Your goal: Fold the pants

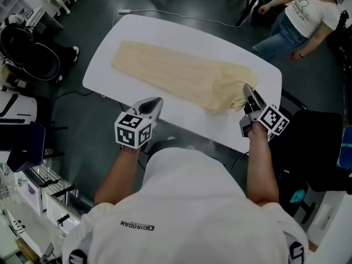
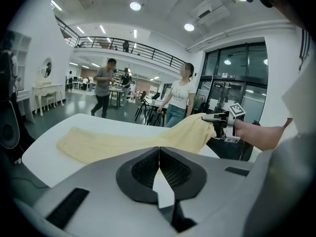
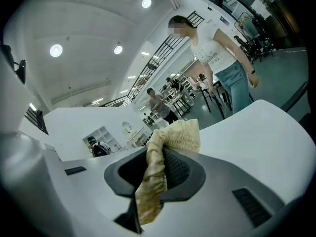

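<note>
Pale yellow pants (image 1: pixel 181 76) lie spread lengthwise on white table (image 1: pixel 137 32), running far-left to near-right. R tongs (image 1: pixel 247 89) at the near-right end, pinching a bunched bit of the fabric's edge. That end sits raised off the table, w/ cloth draping down from the grip. L tongs (image 1: pixel 156 102) pressed together w/ nothing between, at the near table edge, apart from the pants. Person (image 1: pixel 305 12) in white tee & jeans is beyond the table's far-right corner.
</note>
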Action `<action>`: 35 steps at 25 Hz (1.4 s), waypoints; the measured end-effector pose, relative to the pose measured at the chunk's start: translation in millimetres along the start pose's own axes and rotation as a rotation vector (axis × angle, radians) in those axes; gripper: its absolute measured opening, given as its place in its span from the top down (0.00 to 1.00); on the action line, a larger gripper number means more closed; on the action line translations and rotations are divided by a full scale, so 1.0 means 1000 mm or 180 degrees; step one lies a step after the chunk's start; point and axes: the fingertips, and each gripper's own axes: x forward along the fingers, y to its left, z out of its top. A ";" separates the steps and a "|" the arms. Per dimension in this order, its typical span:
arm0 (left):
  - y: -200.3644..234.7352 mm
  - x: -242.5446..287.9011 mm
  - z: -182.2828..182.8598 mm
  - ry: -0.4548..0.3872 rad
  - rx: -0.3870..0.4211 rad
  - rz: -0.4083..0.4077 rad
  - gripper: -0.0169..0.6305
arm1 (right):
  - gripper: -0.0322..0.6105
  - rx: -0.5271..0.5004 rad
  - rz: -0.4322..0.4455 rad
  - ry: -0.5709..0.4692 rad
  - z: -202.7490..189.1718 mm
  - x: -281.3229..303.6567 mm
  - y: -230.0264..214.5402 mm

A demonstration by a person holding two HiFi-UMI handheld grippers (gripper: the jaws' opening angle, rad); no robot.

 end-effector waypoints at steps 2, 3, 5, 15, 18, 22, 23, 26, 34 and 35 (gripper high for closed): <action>-0.002 0.000 -0.003 -0.0011 -0.0010 0.0049 0.93 | 0.80 -0.0029 0.0070 -0.0008 0.000 0.001 0.003; -0.005 0.001 -0.004 -0.0009 -0.0006 0.0063 0.93 | 0.80 -0.0042 0.0099 -0.0012 0.000 0.000 0.003; -0.015 0.002 -0.009 0.0013 0.0018 0.0077 0.93 | 0.80 -0.0050 0.0145 -0.0016 0.000 -0.003 0.003; -0.019 -0.003 -0.015 0.0035 0.0021 0.0207 0.93 | 0.80 -0.0131 0.0282 0.0041 -0.002 -0.011 0.011; -0.006 -0.002 -0.016 0.0059 0.0015 0.0201 0.93 | 0.80 -0.0147 0.0295 0.0024 -0.002 -0.004 0.016; 0.009 0.004 -0.013 0.0108 0.0111 0.0140 0.93 | 0.80 -0.0126 0.0338 -0.0088 0.004 0.004 0.028; 0.014 0.005 -0.011 0.0123 0.0144 0.0115 0.93 | 0.80 -0.0110 0.0328 -0.0110 0.003 0.007 0.030; 0.035 0.007 0.000 0.0130 0.0221 0.0043 0.93 | 0.80 -0.0100 0.0264 -0.0159 0.002 0.020 0.039; 0.114 0.002 0.030 0.0154 0.0310 -0.0153 0.93 | 0.80 -0.0158 0.0034 -0.0303 0.005 0.068 0.076; 0.129 0.000 0.033 0.0148 0.0298 -0.0173 0.93 | 0.80 -0.0164 -0.0001 -0.0325 0.005 0.077 0.084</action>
